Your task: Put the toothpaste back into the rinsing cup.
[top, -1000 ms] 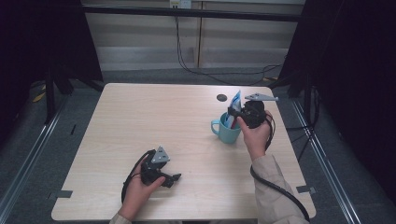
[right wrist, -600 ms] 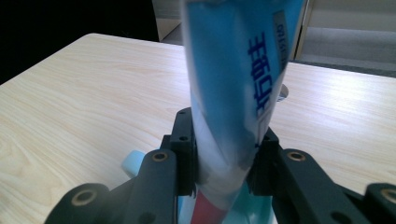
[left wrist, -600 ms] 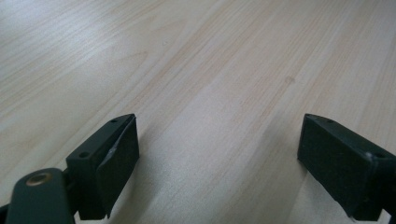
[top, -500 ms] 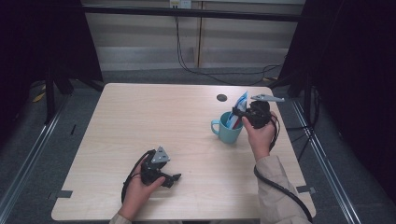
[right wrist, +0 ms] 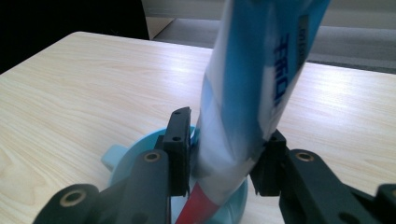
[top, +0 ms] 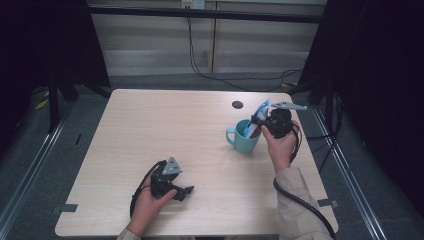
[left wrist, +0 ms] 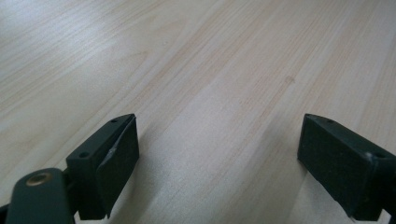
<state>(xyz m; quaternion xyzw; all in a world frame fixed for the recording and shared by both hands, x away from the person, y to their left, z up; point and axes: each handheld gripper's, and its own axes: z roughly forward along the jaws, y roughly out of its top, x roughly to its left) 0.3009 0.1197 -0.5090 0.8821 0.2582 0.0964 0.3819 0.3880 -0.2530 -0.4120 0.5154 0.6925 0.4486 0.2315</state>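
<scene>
Done: tube [right wrist: 247,93] stood in cup [top: 246,137] | right gripper [right wrist: 224,149] jaws just easing apart, tube between them | left gripper [top: 172,185] jaws wide apart, idle | left: withdraw.

Between the black jaws of the right gripper [right wrist: 224,154] stands a tube [right wrist: 254,79] striped blue and white, dark blue lettering down its side, a red cap at the bottom. Beneath those jaws, a light turquoise mug [top: 246,138]. Ahead of the left gripper [left wrist: 217,158], black-jawed too, runs the pale wood-grain table [left wrist: 196,60], streaked in fine beige lines.
</scene>
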